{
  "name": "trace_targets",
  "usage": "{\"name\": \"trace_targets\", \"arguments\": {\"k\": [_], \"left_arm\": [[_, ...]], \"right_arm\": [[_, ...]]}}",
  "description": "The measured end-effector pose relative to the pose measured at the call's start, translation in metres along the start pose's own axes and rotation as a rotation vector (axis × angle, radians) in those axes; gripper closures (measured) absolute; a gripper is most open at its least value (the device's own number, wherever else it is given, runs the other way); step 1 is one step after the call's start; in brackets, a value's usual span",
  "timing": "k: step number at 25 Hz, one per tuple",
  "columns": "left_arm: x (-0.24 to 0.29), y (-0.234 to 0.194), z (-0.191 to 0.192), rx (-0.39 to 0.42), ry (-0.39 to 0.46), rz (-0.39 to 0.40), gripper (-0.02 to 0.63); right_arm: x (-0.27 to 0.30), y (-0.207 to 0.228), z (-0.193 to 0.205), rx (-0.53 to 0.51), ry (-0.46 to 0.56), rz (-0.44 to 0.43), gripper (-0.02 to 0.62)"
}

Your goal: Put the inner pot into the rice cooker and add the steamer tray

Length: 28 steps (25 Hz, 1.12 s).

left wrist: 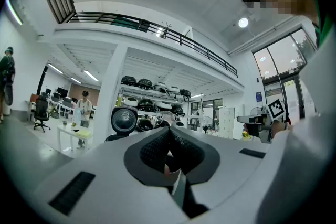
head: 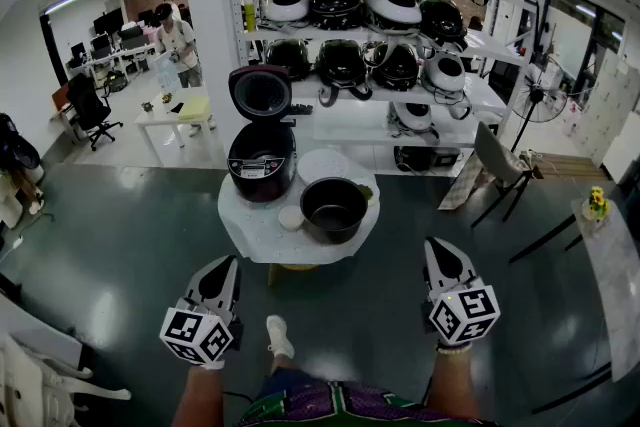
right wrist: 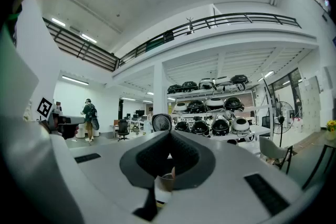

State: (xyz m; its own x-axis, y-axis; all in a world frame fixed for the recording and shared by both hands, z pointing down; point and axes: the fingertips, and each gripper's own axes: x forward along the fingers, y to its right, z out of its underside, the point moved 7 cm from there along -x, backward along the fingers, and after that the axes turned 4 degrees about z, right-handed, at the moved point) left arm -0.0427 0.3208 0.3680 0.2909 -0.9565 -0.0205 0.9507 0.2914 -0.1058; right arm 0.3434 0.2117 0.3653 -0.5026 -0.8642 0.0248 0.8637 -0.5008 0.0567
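Dark green floor (head: 120,235) shines all around a small round white table (head: 255,235). Nearest, on this side of the table and well apart from it, are the left gripper (head: 229,262) and the right gripper (head: 430,242), both pointing level. Each has its jaws pressed tight together with nothing between them. By the table's near edge sits the black inner pot (head: 333,208), with a little white cup (head: 290,217) just to its left. At the table's far left stands the rice cooker (head: 261,160) with its lid up. The white steamer tray (head: 322,165) lies at the table's far side, behind the pot. Behind the table are shelves (head: 350,127) full of rice cookers. Far off to the table's left, a person (head: 180,40) stands by a white desk (head: 165,120).
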Motion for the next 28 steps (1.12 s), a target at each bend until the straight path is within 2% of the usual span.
{"name": "trace_targets", "arguments": {"k": [17,22,28], "left_arm": [[0.008,0.014,-0.017,-0.013,0.041,0.018,0.584],[0.008,0.016,-0.015,-0.017,0.037,0.017,0.584],[0.013,0.014,-0.007,-0.020,0.024,0.020,0.584]], "right_arm": [[-0.009,0.002,-0.009,0.005,0.037,0.007,0.592],[-0.014,0.006,-0.003,0.089,0.035,0.009,0.591],[-0.015,0.009,0.003,0.123,0.047,-0.008,0.591]]}}
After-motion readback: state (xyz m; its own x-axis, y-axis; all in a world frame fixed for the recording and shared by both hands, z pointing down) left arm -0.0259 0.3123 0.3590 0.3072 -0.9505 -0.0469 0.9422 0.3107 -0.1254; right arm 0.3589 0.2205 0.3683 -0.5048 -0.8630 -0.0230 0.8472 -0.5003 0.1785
